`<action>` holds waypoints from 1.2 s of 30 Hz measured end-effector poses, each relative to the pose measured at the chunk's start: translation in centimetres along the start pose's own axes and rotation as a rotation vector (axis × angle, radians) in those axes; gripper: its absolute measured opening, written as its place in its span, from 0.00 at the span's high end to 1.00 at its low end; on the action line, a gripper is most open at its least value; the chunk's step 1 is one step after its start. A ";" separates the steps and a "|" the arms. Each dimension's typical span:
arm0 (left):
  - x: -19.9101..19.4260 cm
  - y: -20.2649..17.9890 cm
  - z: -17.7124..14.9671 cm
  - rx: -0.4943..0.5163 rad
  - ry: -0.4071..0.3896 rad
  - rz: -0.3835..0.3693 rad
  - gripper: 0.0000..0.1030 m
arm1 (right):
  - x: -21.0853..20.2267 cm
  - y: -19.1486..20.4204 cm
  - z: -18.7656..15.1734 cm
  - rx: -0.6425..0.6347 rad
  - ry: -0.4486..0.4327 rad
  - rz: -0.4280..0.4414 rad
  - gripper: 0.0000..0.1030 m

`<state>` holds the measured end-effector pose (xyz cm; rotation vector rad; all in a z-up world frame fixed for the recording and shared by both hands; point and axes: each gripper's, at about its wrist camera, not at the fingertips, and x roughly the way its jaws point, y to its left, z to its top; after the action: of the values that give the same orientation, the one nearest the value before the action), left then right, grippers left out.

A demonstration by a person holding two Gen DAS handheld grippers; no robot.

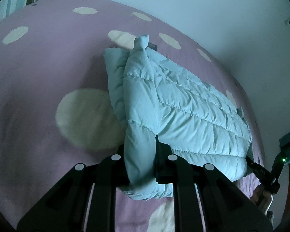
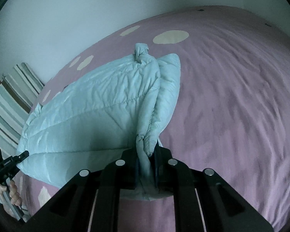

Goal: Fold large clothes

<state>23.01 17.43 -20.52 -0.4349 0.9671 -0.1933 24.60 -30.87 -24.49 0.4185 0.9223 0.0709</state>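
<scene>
A light blue quilted puffer jacket [image 1: 183,108] lies folded on a purple bedspread [image 1: 38,67] with cream dots. My left gripper [image 1: 140,154] is shut on a thick edge of the jacket at its near left corner. My right gripper [image 2: 147,162] is shut on a bunched edge of the same jacket [image 2: 90,108] at its near right corner. Each gripper shows in the other's view, the right gripper [image 1: 253,164] at the jacket's far corner and the left gripper [image 2: 19,159] likewise. The near edge of the jacket is lifted between them.
The purple bedspread [image 2: 232,106] stretches wide to the right of the jacket. A pale wall [image 1: 203,9] runs behind the bed. Striped fabric [image 2: 7,104] lies at the bed's end. A person's hand [image 2: 11,191] holds the left gripper's handle.
</scene>
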 end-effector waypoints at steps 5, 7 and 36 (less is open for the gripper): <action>-1.3 1.1 -2.1 -0.019 0.005 0.000 0.86 | -1.2 0.2 -2.2 -0.018 0.008 -0.005 0.89; -1.7 1.4 -2.8 -0.022 0.006 0.000 0.86 | -1.4 0.1 -2.6 -0.021 0.010 -0.009 0.89; -4.0 3.2 -1.9 -0.016 -0.034 0.064 0.35 | -6.1 1.5 -3.1 -0.065 -0.076 -0.151 0.67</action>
<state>19.10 21.21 -19.87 -0.4206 0.9482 -0.1201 18.58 -29.94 -20.91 0.2883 0.8713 -0.0527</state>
